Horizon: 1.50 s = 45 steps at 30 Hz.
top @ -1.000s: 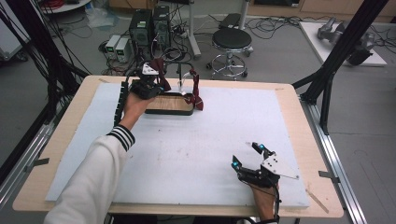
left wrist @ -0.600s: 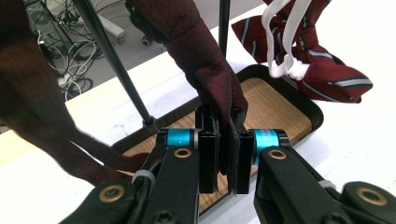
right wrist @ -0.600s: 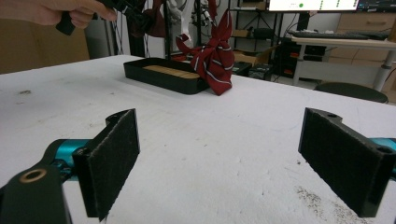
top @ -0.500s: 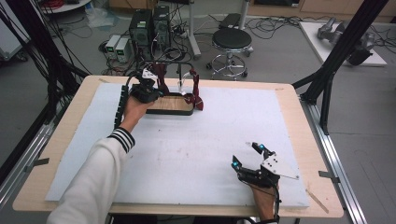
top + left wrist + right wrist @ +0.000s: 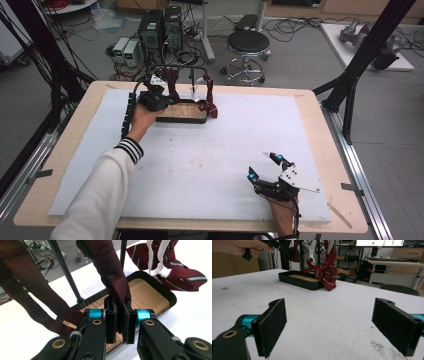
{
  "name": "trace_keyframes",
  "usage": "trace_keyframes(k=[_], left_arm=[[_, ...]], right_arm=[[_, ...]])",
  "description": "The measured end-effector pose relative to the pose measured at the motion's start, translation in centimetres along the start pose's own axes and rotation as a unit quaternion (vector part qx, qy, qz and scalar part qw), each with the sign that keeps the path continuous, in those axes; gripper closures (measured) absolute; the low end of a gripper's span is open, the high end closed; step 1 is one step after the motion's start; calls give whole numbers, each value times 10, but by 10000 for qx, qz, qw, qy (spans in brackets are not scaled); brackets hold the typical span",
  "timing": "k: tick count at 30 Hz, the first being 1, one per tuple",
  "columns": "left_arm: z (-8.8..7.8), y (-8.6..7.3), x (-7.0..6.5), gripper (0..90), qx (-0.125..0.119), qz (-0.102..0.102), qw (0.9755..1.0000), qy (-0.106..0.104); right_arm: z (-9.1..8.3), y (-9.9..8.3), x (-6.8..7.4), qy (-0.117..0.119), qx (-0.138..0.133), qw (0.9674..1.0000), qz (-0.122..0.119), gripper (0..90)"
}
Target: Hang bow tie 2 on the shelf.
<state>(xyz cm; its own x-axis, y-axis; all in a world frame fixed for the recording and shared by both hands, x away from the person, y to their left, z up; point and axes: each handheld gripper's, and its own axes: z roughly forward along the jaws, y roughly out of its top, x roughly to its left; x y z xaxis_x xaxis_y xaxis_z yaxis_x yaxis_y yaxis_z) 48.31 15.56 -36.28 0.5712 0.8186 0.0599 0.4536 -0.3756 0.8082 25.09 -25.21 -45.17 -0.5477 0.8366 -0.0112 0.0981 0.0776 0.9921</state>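
dark red tie (image 5: pixel 113 275) hanging upright, tongs-clamped

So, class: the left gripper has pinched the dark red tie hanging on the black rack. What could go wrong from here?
1. The left gripper grips only the tip of the plain dark red tie; a tug might slip it free.
2. Pulling could tip the thin black rack standing in the wood-bottomed black tray.
3. The striped red tie hangs close by and may get dragged along.

Bright even indoor light, soft shadows, slightly soft focus
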Motion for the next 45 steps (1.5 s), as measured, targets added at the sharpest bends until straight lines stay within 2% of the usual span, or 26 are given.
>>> trace_keyframes(k=[6,10,11,13,17,20,23,26,28,29,30,31,33,35,38,42,45], left_arm=[[0,-2,1,781,-11,-62,9999,-91],[0,-3,2,634,-88,-62,9999,-131],[-1,-2,2,599,-116,-35,9999,-78],[-3,-2,2,448,-169,-59,9998,-101],[-9,-2,1,370,-323,8,9994,-121],[-14,-3,2,275,-435,31,9986,-307],[-22,-9,1,184,-639,-4,9953,-723],[-36,-20,-3,154,-847,39,9924,-890],[-49,-29,-7,153,-967,114,9907,-953],[-59,-36,-10,152,-1096,163,9890,-978],[-63,-39,-11,152,-1141,196,9884,-981],[-75,-49,-13,152,-1314,251,9861,-981],[-89,-63,-15,152,-1515,358,9826,-1013],[-101,-76,-13,152,-1685,438,9781,-1139],[-117,-97,-10,148,-1800,441,9758,-1164],[-136,-135,-9,147,-2010,380,9733,-1039],[-148,-161,-9,147,-2224,210,9699,-974]], right_arm=[[-1,0,0,6,-53,10000,10,117],[-1,0,0,7,-46,10000,7,117],[-1,0,0,5,-45,10000,1,117],[-1,-1,0,-2,-74,10000,-27,117],[-2,-1,1,3,-80,10000,-2,117],[-2,-1,1,5,-79,10000,-2,117],[-2,-1,1,8,-88,9999,-50,117],[-2,-1,1,-8,-131,9999,-96,116],[-2,-1,1,-8,-136,9999,-37,116],[-3,-1,1,-10,-143,9999,-24,116],[-3,-1,1,-16,-155,9999,-1,115],[-3,-1,1,-14,-162,9999,9,115],[-4,-2,1,-36,-180,9998,14,115],[-4,-2,1,-37,-192,9998,-13,115],[-4,-2,1,-62,-189,9998,8,115],[-4,-2,1,-86,-223,9997,-37,115],[-4,-2,1,-93,-223,9997,-27,115]])
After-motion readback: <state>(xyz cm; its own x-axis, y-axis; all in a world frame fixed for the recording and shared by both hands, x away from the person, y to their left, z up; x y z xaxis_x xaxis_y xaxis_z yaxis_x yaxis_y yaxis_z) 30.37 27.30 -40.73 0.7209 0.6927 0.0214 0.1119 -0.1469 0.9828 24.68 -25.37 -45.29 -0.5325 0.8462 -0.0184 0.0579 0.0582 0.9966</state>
